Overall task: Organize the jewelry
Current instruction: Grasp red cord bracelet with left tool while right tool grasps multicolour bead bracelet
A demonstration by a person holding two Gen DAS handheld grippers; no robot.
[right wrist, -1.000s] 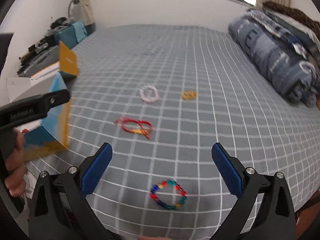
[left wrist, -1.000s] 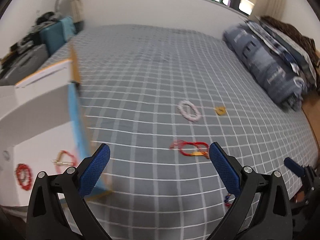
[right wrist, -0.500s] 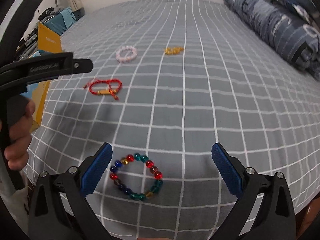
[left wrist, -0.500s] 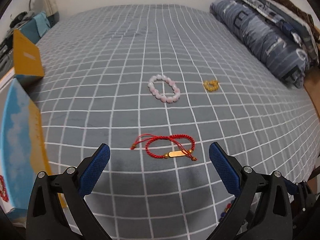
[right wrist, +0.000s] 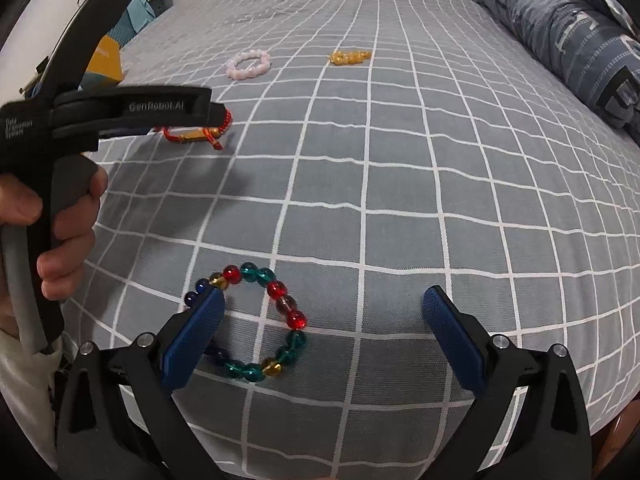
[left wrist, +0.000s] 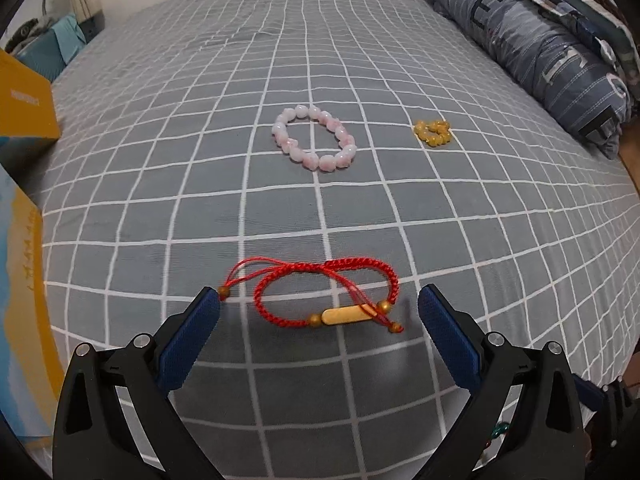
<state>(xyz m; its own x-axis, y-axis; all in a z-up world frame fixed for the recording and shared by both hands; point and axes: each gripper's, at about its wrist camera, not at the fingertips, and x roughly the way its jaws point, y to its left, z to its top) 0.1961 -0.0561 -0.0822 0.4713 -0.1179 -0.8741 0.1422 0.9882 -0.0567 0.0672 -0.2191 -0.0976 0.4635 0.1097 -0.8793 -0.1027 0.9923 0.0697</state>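
Both tools have come down closer to the bed than a moment ago. The left gripper [left wrist: 319, 309], spread wide, now sits around the red string bracelet [left wrist: 328, 297]. The right gripper [right wrist: 323, 312], also spread, hangs over the colorful bead bracelet [right wrist: 260, 320]. All lie on a gray checked bedsheet [left wrist: 360, 60], with a folded blue quilt [left wrist: 552, 48] alongside.

— Lying flat on the checked bedspread [left wrist: 360, 60]: red cord bracelet [left wrist: 326, 294] with a gold bar, cords trailing.
— Beyond it on the bedspread?
— Pink bead bracelet [left wrist: 314, 138], open ring; bunched yellow bead bracelet [left wrist: 433, 133] to its right.
— Near the bedspread's front edge?
— Multicoloured glass-bead bracelet [right wrist: 256, 322], round, flat.
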